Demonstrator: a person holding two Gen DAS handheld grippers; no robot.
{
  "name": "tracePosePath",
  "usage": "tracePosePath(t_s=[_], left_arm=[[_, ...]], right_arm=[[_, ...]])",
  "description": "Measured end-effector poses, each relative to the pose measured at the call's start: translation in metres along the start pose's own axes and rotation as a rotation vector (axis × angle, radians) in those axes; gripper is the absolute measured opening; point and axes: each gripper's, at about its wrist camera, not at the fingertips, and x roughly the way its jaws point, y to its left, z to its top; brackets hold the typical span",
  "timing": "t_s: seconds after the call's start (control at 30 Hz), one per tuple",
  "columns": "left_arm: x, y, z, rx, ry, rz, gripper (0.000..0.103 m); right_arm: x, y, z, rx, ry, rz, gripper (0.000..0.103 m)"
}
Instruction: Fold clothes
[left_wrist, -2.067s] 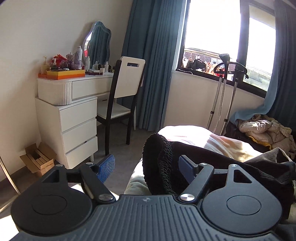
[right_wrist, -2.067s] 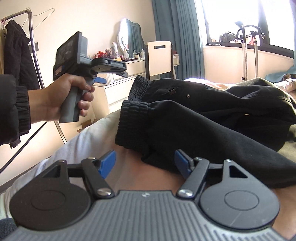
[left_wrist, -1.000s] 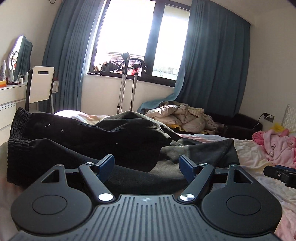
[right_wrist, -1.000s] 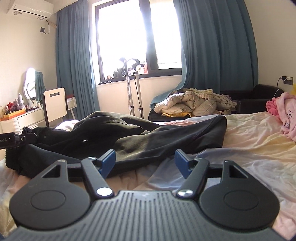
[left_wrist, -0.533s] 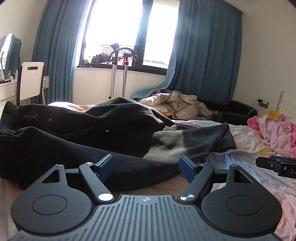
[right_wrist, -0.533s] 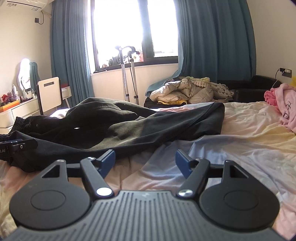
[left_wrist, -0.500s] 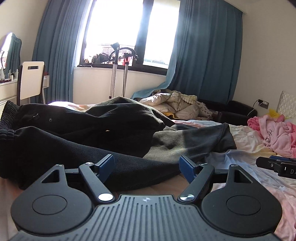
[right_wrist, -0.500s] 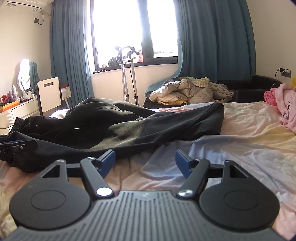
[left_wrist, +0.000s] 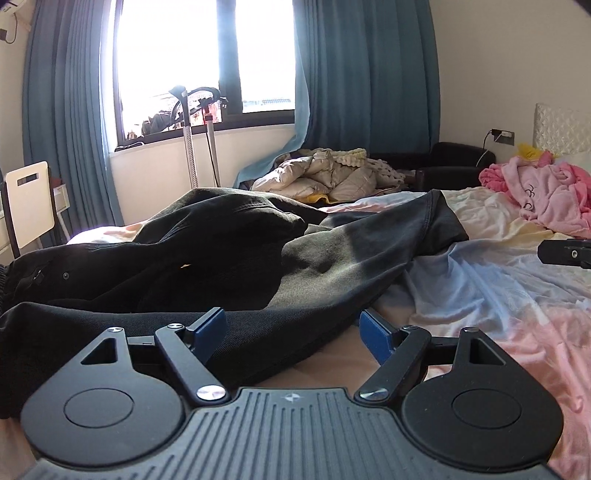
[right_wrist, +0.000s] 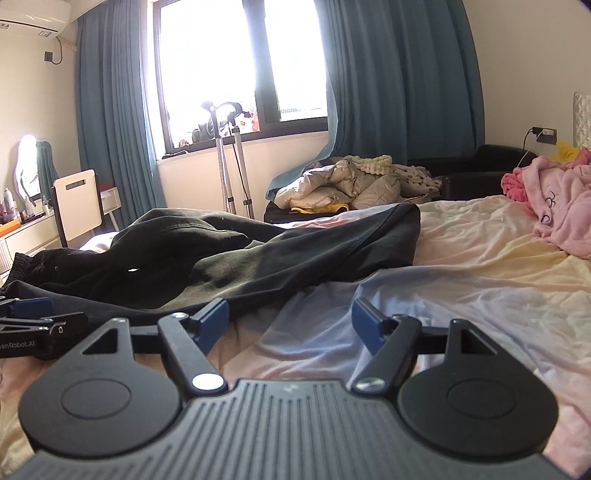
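A pair of dark trousers (left_wrist: 229, 266) lies crumpled across the bed, one leg reaching toward the far right (right_wrist: 369, 236). My left gripper (left_wrist: 293, 328) is open and empty, low over the near edge of the trousers. My right gripper (right_wrist: 290, 319) is open and empty over the pastel sheet (right_wrist: 461, 295), just right of the trousers. The right gripper's tip shows at the right edge of the left wrist view (left_wrist: 565, 253). The left gripper's tip shows at the left edge of the right wrist view (right_wrist: 33, 321).
A pink garment (left_wrist: 546, 195) lies at the bed's far right. A pile of beige quilted clothes (right_wrist: 343, 184) sits on a dark seat beyond the bed. Crutches (right_wrist: 231, 158) lean under the window. A white chair (right_wrist: 77, 203) and dresser stand left.
Both grippers have swung right from the trouser cuffs and the dresser to face the window, and have since drifted a little further right. Both stay open.
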Motion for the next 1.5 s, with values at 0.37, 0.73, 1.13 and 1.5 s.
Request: tracePosePath(t_s=[0.37,0.73,1.13,1.5], left_arm=[[0.117,-0.077,0.017,0.275,0.081,-0.038,0.082],[0.212,-0.108,0.019,0.322,0.167,0.095,0.025],[0.112,-0.065,0.057,0.18,0.003,-0.036,0.006],[0.031,-0.016,-0.019,0.064,0.113,-0.116,0.007]], right_arm=[[0.015,-0.025,-0.001,0.105,0.016,-0.043,0.076],[0.044,-0.053,-0.013,0.213,0.054,-0.068,0.076],[0.057,-0.052,-0.018,0.208,0.073,-0.053,0.076],[0.051,-0.054,-0.017,0.245,0.075,-0.045,0.076]])
